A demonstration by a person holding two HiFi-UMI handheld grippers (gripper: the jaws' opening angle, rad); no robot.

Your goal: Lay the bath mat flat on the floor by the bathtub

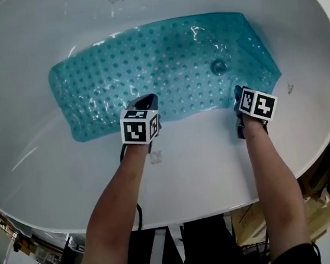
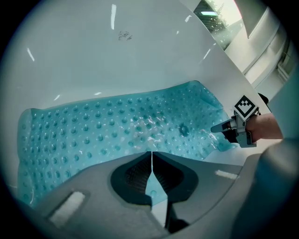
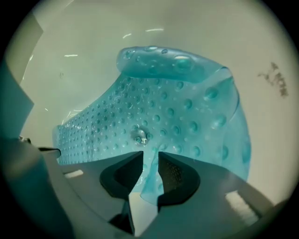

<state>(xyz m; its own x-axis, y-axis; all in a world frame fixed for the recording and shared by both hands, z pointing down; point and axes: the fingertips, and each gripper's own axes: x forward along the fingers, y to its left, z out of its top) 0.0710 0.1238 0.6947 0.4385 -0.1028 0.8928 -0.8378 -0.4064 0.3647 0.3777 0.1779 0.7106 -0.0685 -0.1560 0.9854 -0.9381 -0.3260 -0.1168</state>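
Left tool [image 2: 151, 158] pinches the bath mat [image 1: 162, 63] edge to pull it from the bathtub [image 1: 52, 184]; right tool [image 3: 150, 159], slightly apart, straddles it.

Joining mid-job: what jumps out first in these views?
A translucent teal bath mat lies inside the white bathtub, filling its middle. The left gripper is shut on the mat's near edge. The right gripper has that edge between its parted fingers, with the mat's corner curling up there.
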